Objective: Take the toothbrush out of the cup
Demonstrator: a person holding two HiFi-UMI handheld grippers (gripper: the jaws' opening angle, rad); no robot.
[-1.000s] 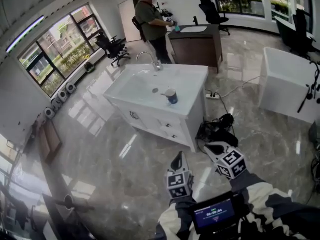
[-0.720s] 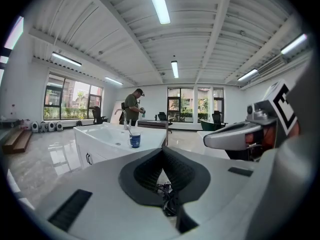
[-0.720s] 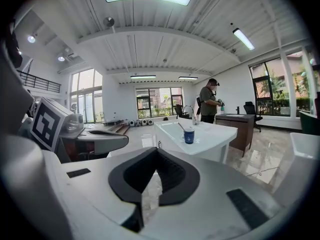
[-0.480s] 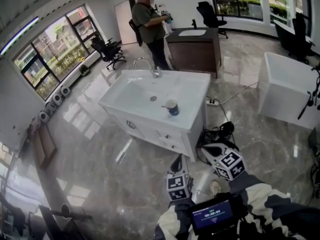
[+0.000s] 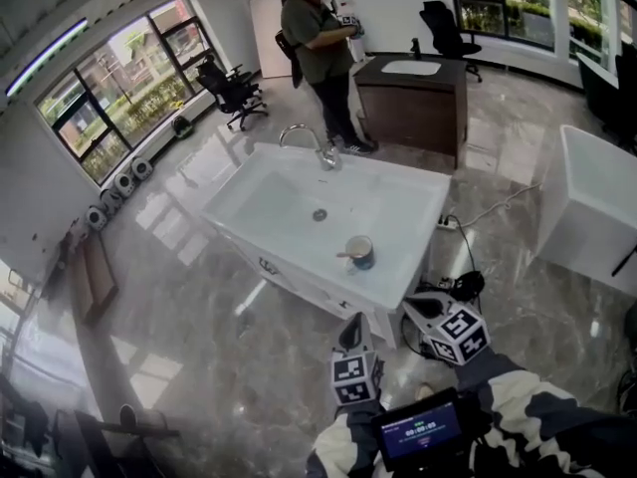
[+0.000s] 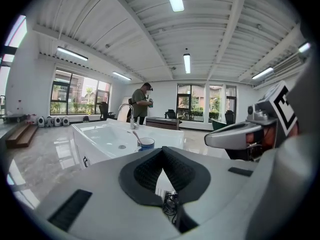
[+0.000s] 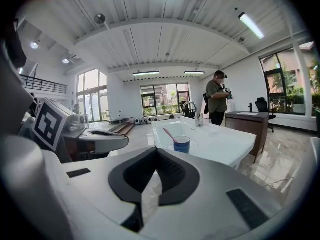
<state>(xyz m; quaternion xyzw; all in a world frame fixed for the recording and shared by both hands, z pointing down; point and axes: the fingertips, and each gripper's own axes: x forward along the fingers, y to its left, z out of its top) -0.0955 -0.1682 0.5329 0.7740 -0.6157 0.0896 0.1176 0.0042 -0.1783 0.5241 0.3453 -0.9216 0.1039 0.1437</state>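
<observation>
A blue cup [image 5: 360, 254] stands near the front edge of the white sink cabinet [image 5: 423, 212], with a toothbrush [image 5: 345, 256] leaning out of it to the left. In the head view both grippers are short of the cabinet, low in the picture, apart from the cup. My left gripper [image 5: 351, 319] is shut with nothing in it, and my right gripper [image 5: 416, 302] is shut and empty too. The left gripper view shows its pads [image 6: 162, 150] meeting, with the cup [image 6: 146, 144] and toothbrush [image 6: 135, 136] ahead. The right gripper [image 7: 156, 150] faces the cup [image 7: 181, 144] and toothbrush [image 7: 169, 134].
A chrome tap [image 5: 317, 147] stands at the basin's far side. A person [image 5: 323, 38] stands beyond it at a dark cabinet [image 5: 413, 93]. Cables [image 5: 460, 287] lie on the floor by the cabinet's right corner. A white unit [image 5: 597, 202] stands at the right.
Both grippers have come forward toward the sink cabinet, so the cabinet and cup sit nearer and larger in the head view. The jaws stay shut. The cup has not moved.
</observation>
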